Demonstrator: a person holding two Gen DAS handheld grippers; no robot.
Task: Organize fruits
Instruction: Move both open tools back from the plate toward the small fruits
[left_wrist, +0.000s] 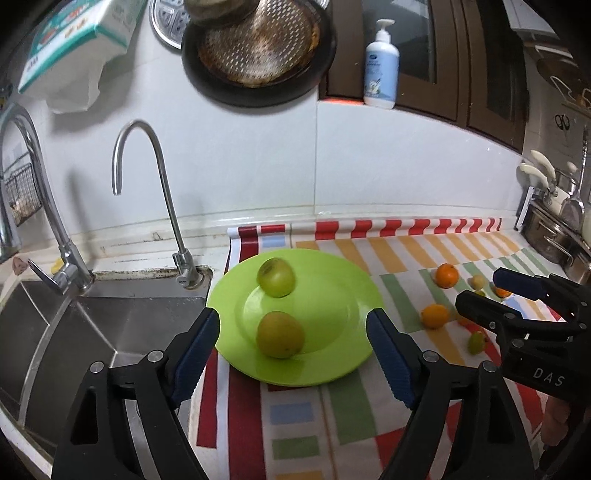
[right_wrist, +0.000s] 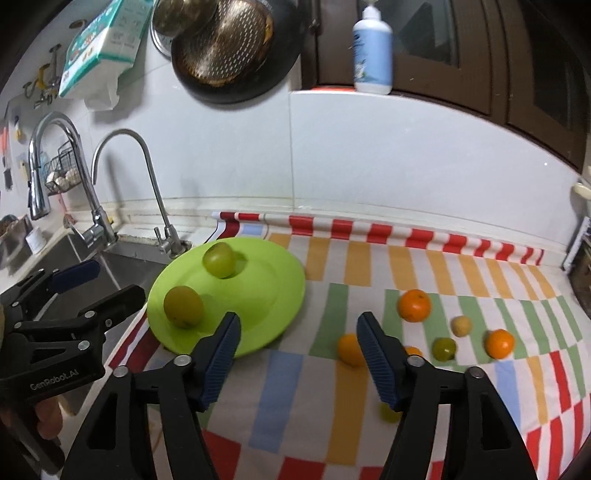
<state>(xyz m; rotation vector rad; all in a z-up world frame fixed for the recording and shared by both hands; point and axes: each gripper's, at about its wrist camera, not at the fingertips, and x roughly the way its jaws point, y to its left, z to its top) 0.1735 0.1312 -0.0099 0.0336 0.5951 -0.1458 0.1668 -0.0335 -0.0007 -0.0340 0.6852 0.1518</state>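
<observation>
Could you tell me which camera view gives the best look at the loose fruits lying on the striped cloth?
The right wrist view: the loose fruits lie spread out and unobstructed on the striped cloth, right of the green plate. In the left wrist view they are smaller, at the edge, and partly hidden behind the right gripper.

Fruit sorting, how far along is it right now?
Done: two green fruits sit on the plate. In hand: nothing; the left gripper and right gripper are both open and empty. Left: oranges and small fruits still lie on the cloth.
</observation>
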